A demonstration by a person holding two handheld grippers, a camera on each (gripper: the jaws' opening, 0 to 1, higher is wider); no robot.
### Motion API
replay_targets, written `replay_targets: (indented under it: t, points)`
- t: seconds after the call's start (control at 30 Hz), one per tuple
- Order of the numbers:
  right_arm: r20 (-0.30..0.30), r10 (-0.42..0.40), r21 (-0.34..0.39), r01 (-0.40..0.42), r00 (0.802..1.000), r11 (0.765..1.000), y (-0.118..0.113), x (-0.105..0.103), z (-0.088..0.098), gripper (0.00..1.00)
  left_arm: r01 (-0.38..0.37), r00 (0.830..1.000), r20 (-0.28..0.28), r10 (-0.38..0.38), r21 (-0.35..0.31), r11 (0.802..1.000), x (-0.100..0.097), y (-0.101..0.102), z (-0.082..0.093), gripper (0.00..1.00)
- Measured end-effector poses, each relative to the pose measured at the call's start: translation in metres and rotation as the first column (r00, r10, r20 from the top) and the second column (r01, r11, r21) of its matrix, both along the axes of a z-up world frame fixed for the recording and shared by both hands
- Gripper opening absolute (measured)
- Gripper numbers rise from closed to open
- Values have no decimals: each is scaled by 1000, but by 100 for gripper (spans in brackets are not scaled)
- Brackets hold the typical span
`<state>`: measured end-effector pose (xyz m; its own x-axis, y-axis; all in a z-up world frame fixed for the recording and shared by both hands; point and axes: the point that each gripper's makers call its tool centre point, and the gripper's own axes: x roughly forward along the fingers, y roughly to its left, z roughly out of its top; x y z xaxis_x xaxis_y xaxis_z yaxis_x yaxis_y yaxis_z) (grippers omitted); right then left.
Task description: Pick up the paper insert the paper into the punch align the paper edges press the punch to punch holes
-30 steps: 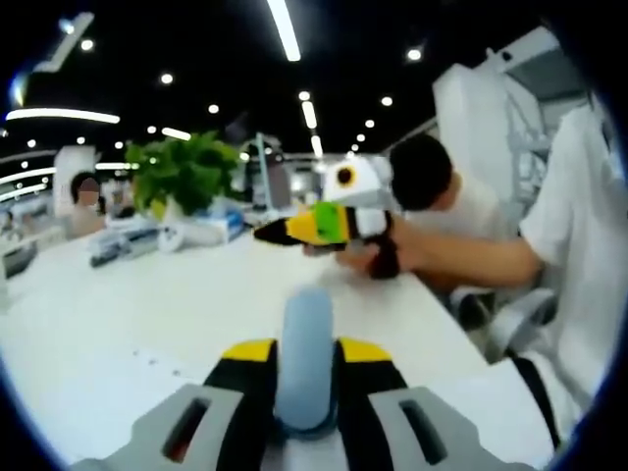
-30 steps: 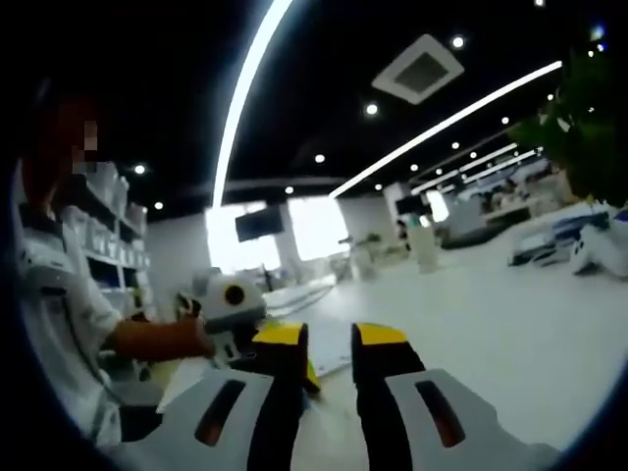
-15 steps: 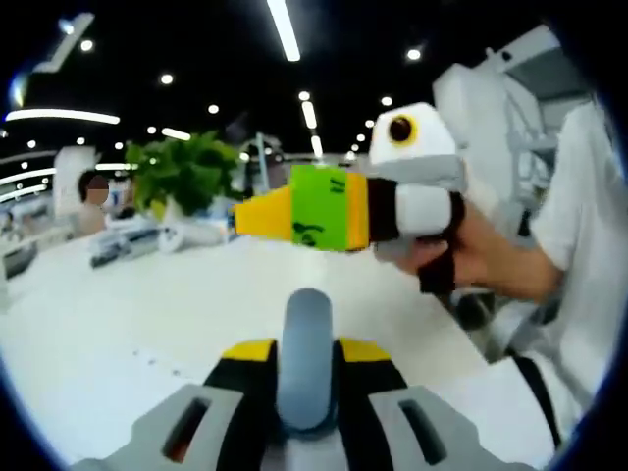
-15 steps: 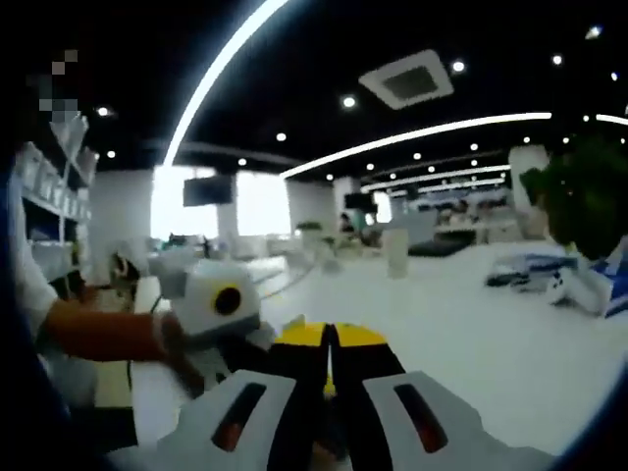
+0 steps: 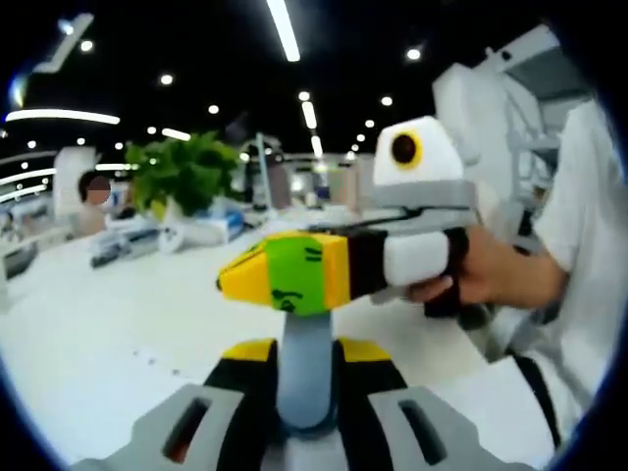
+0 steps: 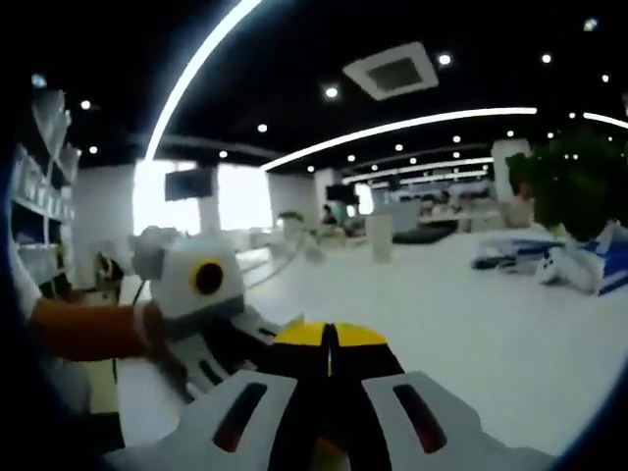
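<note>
Crossing right gripper above punch

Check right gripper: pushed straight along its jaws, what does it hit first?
Probably nothing soon. The right gripper, jaws together, points over bare white table; the left gripper sits off to its side. Depth is unclear.

White bench reaching back into an open office, leafy green plant near its far edge, blue and white boxes just beside the plant, bright strip lights on a dark ceiling
</note>
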<state>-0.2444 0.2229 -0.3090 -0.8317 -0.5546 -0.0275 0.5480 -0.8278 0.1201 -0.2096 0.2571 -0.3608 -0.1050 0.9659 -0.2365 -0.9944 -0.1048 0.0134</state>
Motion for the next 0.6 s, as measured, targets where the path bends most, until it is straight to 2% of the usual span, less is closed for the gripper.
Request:
replay_targets:
  t: [0.1, 0.17, 0.33, 0.4, 0.43, 0.47, 0.6]
  points:
    - [9, -22, 20, 22, 1000, 1000, 4, -1, -6, 3, -2, 1000, 3, 2, -1, 1000, 0, 0, 0, 25]
    - [33, -17, -20, 18, 999, 1000, 6, -1, -7, 3, -1, 1000, 2, 1, -1, 1000, 0, 0, 0, 25]
    - [23, -41, -11, 42, 999, 999, 7, -1, -8, 3, -1, 1000, 4, 1, -2, 1000, -1, 0, 0, 25]
    - [53, -81, 47, 79, 995, 996, 14, -3, -22, 2, -1, 1000, 3, 1, -2, 1000, -1, 0, 0, 25]
    - [32, -68, 19, 68, 997, 998, 12, -3, -20, 2, -2, 1000, 2, 2, -2, 1000, -1, 1, 0, 25]
    - [59, -65, 8, 65, 996, 998, 13, -3, -20, 2, -1, 1000, 2, 1, -2, 1000, -1, 0, 0, 25]
    - [63, -76, 28, 74, 995, 997, 13, -3, -24, 2, -1, 1000, 4, 1, -3, 1000, -1, 0, -1, 25]
